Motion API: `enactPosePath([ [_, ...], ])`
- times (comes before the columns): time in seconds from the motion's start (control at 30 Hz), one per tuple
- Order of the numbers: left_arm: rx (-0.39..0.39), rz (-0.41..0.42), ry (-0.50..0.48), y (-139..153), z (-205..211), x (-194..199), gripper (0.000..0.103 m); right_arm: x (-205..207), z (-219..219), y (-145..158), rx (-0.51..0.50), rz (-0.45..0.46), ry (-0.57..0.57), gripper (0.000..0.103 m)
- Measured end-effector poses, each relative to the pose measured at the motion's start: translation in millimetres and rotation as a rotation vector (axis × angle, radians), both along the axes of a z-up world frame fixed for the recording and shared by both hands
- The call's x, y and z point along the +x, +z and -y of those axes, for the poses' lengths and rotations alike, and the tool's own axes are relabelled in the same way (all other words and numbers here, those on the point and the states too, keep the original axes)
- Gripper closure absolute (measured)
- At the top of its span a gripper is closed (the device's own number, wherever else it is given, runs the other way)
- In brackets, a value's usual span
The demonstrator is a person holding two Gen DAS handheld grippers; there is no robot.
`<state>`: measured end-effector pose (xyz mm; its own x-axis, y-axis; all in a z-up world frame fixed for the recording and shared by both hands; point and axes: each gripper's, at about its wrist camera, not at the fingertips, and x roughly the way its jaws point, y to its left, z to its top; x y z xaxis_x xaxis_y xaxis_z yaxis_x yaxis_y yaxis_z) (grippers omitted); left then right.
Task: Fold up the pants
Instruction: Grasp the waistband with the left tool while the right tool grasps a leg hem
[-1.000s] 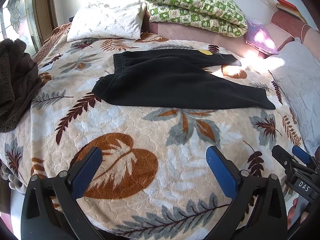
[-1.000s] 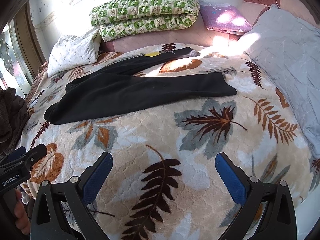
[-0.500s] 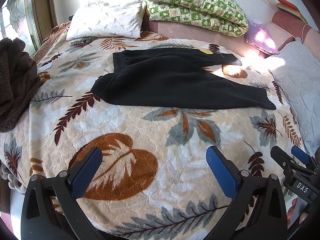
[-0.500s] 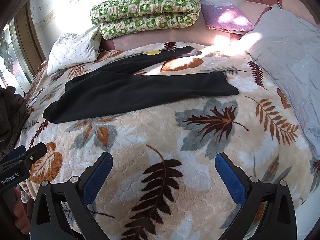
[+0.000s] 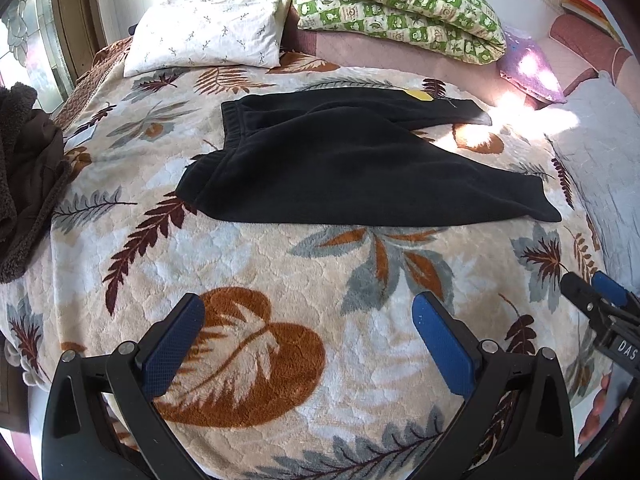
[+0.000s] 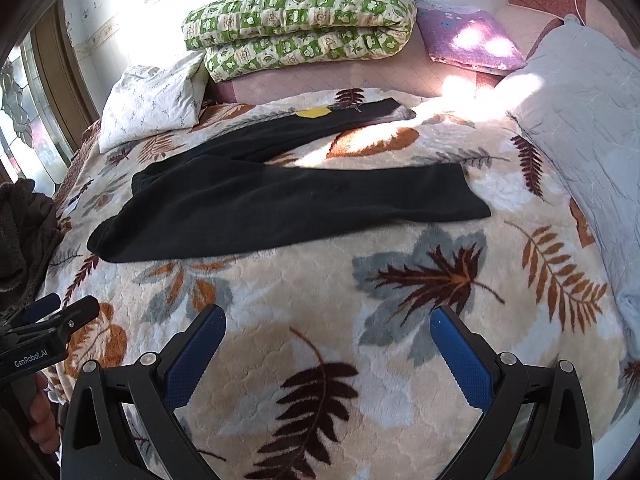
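Black fleece pants (image 5: pixel 340 164) (image 6: pixel 280 200) lie flat on a leaf-patterned blanket, waistband to the left, both legs spread toward the right. A small yellow tag (image 5: pixel 419 95) (image 6: pixel 314 112) rests on the far leg. My left gripper (image 5: pixel 308 320) hovers open over the blanket, well short of the pants' near edge. My right gripper (image 6: pixel 328 332) is open too, over the blanket below the near leg's cuff. Each gripper shows at the edge of the other's view: the right gripper (image 5: pixel 596 292) low on the right, the left gripper (image 6: pixel 60 310) low on the left.
A white pillow (image 5: pixel 208 36) and a folded green-checked quilt (image 5: pixel 396 0) sit at the head of the bed. A purple cushion (image 6: pixel 468 40) and a grey quilt (image 6: pixel 592 128) lie on the right. A brown garment (image 5: pixel 28 168) hangs off the left edge by the window.
Both grippers have drifted slightly forward toward the pants; the pants have not moved and both stay open.
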<state>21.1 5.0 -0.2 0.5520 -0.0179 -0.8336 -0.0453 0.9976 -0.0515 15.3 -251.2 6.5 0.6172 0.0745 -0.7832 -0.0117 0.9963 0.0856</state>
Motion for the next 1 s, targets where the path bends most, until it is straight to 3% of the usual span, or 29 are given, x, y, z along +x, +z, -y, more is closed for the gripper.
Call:
enactPosePath([
  [0.23,-0.013,-0.056,0.011,26,-39,70,0.000,89,41,46,-0.062,0.043,0.025,0.000],
  [0.43,-0.083,-0.143,0.063,32,-88,154,0.000,201,83,51,-0.069,-0.003,0.023,0.002],
  [0.7,-0.198,-0.333,0.204,-24,-135,252,0.000,304,98,22,-0.055,-0.045,0.006,0.002],
  [0.83,-0.315,-0.429,0.234,-55,-141,270,0.000,330,97,6,-0.009,-0.060,0.005,0.002],
  [1.0,-0.381,-0.459,0.242,-68,-141,279,0.006,357,102,-7,0.025,-0.066,-0.005,0.002],
])
